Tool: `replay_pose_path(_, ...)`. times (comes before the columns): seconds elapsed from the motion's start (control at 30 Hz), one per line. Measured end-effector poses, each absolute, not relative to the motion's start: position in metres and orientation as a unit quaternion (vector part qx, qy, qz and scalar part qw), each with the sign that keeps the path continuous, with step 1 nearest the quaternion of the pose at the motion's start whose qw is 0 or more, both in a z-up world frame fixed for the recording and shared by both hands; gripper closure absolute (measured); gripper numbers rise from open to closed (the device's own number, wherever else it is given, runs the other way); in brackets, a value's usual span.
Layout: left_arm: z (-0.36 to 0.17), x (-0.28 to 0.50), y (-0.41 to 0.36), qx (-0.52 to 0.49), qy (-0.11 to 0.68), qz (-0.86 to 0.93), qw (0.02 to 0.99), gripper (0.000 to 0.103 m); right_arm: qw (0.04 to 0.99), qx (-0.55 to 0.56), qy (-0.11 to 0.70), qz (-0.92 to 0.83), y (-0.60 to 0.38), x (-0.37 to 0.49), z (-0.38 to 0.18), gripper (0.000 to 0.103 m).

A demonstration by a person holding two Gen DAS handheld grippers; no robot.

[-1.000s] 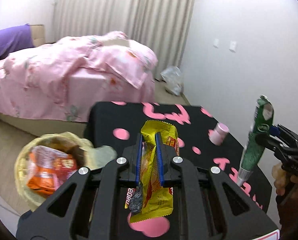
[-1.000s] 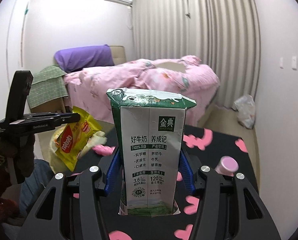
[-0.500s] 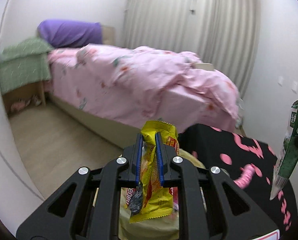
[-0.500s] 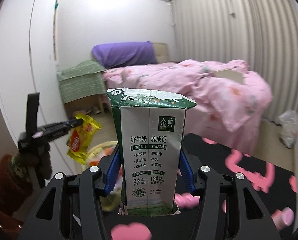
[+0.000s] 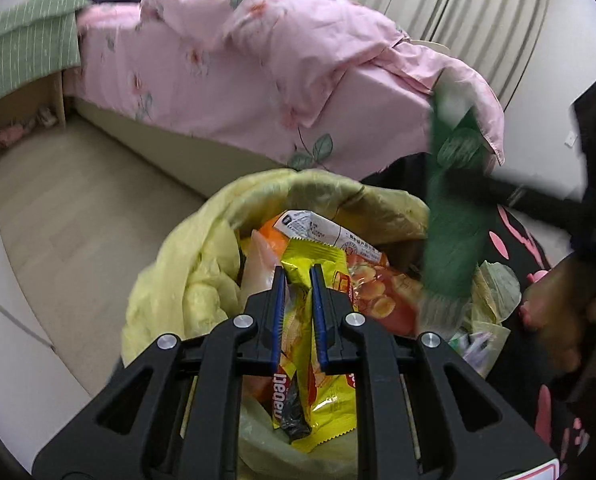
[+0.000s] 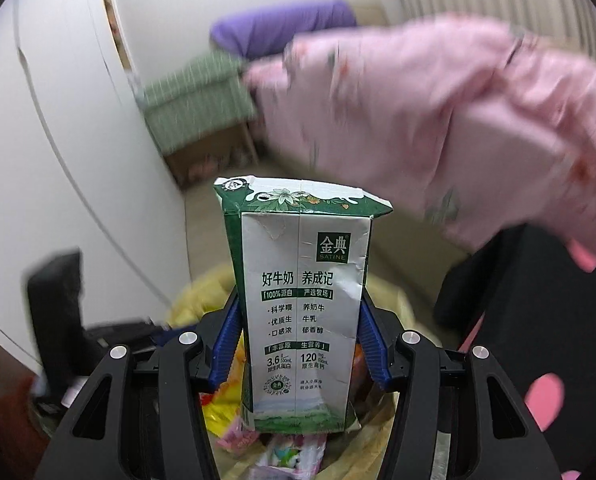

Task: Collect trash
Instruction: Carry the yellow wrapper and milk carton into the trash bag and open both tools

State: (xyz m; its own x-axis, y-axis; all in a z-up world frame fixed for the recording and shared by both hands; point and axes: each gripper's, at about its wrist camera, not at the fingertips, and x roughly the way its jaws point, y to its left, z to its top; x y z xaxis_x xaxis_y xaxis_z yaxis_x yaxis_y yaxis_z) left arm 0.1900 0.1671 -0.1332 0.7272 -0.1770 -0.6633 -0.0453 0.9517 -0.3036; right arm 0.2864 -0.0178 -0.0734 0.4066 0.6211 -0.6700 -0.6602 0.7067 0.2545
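Observation:
My left gripper (image 5: 298, 280) is shut on a yellow snack wrapper (image 5: 309, 364) and holds it just above the open trash bin lined with a yellow bag (image 5: 186, 280). An orange snack packet (image 5: 377, 292) lies inside the bin. My right gripper (image 6: 301, 328) is shut on a green and white milk carton (image 6: 301, 292), upright, also above the bin (image 6: 202, 292). The carton shows blurred at the right of the left wrist view (image 5: 449, 216), over the bin's right rim. The left gripper shows blurred at the left of the right wrist view (image 6: 66, 320).
A bed with a pink quilt (image 5: 258, 68) stands behind the bin. A black table with pink patches (image 5: 537, 380) is to the right of the bin. A wooden floor (image 5: 78, 216) lies to the left, with a green-covered stand (image 5: 22, 52) at the far left.
Both grippers have swung left and tipped down from over the table to above the trash bin, each still holding its item. The milk carton has come close beside the left gripper.

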Motion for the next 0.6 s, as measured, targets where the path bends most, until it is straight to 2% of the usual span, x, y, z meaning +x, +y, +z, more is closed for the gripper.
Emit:
replay_pose_path(0.23,-0.135,0.191,0.181,-0.191,0.364,-0.038,0.911,0.091,0.793,-0.043,0.476,0.378,-0.009,0.298,-0.120,0.052)
replay_pose_path(0.6,-0.133,0.197,0.177,-0.187,0.382,-0.051,0.904,0.091,0.774,-0.090,0.502,0.375,-0.001,0.295,-0.126,0.053)
